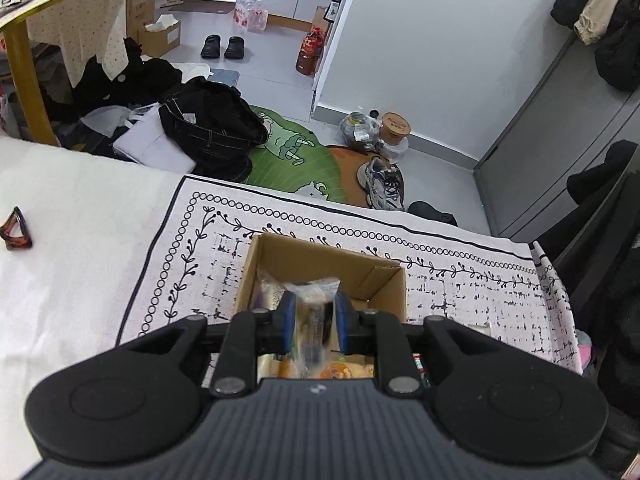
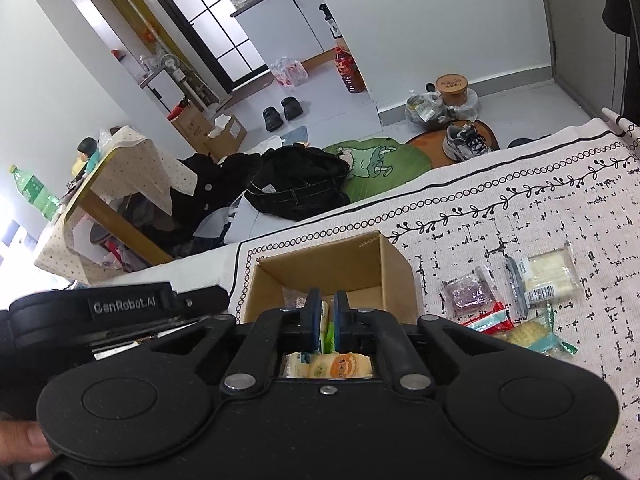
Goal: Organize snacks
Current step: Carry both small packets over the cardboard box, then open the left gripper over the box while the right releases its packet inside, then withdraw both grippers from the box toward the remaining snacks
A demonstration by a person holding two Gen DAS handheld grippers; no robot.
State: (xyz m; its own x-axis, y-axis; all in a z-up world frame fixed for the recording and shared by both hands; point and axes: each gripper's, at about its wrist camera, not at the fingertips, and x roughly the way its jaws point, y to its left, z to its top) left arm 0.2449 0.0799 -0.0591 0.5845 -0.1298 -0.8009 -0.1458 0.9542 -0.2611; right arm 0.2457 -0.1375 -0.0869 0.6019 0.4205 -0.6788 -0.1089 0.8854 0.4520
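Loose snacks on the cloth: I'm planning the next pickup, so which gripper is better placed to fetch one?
Probably the right gripper. The loose snacks lie beside it, right of the cardboard box. The left gripper is busy, its jaws shut on a clear packet over the box.

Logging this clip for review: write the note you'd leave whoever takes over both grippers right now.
Left gripper: shut on a clear snack packet, held over the cardboard box.
Right gripper: shut on a green-and-white packet, also over the box.
Done: some snacks already lie in the box.
Left: drop both packets in, then collect the loose snacks on the patterned cloth to the box's right.
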